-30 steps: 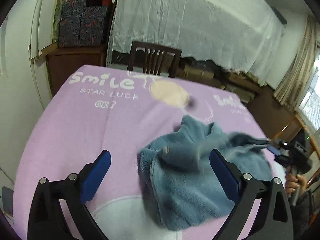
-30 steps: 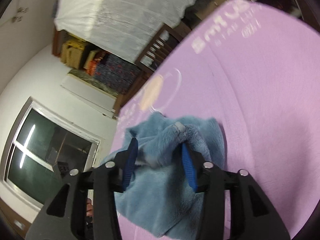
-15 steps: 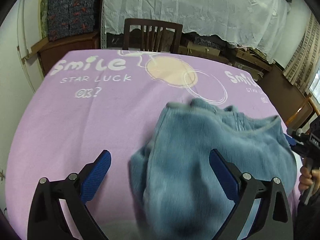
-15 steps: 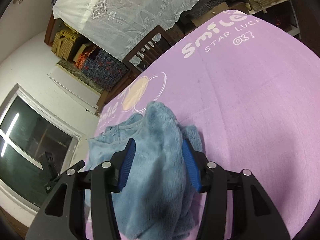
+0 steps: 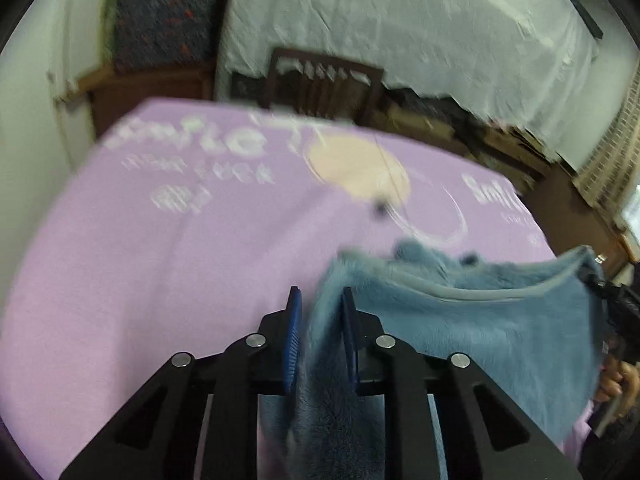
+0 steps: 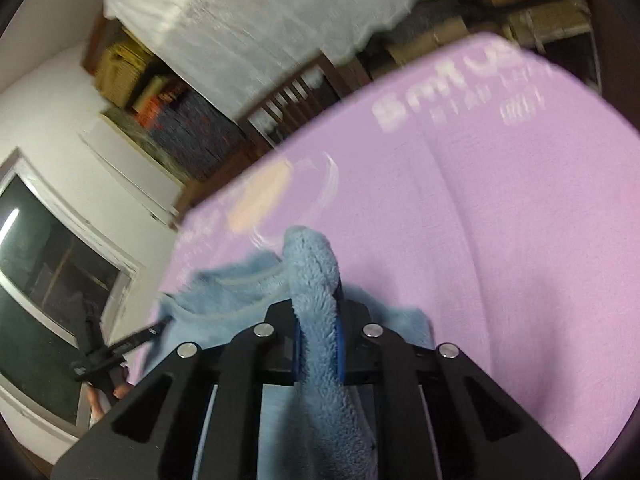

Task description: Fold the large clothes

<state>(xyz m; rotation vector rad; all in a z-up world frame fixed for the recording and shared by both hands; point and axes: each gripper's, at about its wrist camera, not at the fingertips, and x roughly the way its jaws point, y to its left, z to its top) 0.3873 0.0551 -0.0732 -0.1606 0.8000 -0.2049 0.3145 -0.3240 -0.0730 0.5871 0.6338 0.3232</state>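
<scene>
Lilac blanket (image 5: pixel 168 280) with white "Smile" lettering and a peach circle covers the table; wooden chair (image 5: pixel 324 80) sits behind it at 12 o'clock in the left wrist view, white lace cloth (image 5: pixel 400 28) draped over furniture beyond, all motion-blurred. Your left gripper (image 5: pixel 318 320) is clenched on a thick fold of the blue fleece garment (image 5: pixel 480 332), blue pads (image 5: pixel 294 340) pressed on either side of the fabric. From there the garment stretches toward 3 o'clock, its seamed edge pulled taut, and the far corner meets your right gripper (image 5: pixel 616 304) at the frame edge, hand visible below it. Garment is held up over the near side of the blanket, lower part hanging toward 6 o'clock. Right wrist view: your right gripper (image 6: pixel 318 332) is clamped on a rolled bunch of the fleece (image 6: pixel 316 280), which pokes out past the fingertips toward 12 o'clock. Rest of the garment spreads toward 9 o'clock, where the left gripper (image 6: pixel 120 348) grips it in front of a dark window (image 6: pixel 44 272).
</scene>
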